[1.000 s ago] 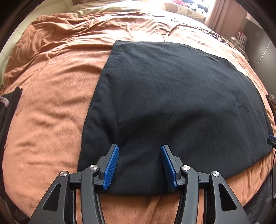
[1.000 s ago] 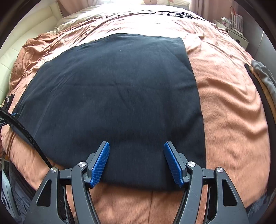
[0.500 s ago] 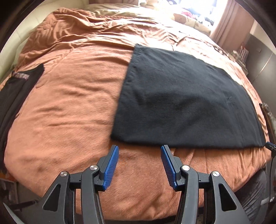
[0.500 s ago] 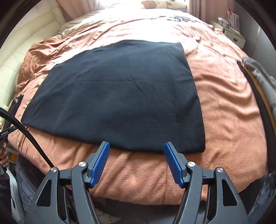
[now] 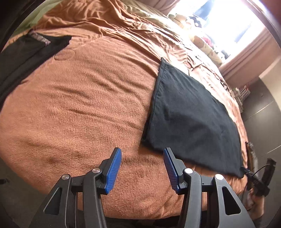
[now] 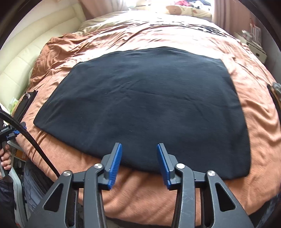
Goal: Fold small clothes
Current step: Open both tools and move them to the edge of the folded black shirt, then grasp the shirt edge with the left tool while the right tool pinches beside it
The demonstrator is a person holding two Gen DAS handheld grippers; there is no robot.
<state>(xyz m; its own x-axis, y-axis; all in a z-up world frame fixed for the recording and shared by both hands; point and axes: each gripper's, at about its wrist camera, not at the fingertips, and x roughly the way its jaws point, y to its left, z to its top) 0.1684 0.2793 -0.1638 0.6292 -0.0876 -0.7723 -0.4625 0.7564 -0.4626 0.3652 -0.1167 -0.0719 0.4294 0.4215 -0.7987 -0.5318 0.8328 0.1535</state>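
The left gripper (image 5: 142, 168) hangs part open and empty over bare orange blanket (image 5: 79, 108). The right gripper (image 6: 138, 164) is closing with nothing between its blue pads, above the near hem of the folded black garment (image 6: 149, 108). That garment lies flat mid-bed; beyond it sit rumpled beige bedding (image 6: 140, 19) and a bear-print pillow (image 6: 184, 9)

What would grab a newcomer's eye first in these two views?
The black folded garment lying flat in the middle of the orange-brown blanket. Next, the blue-padded right gripper at its near edge, jaws closing with nothing between them, and the left gripper, open over bare blanket beside the garment's left corner. Another dark garment lies at the far left.
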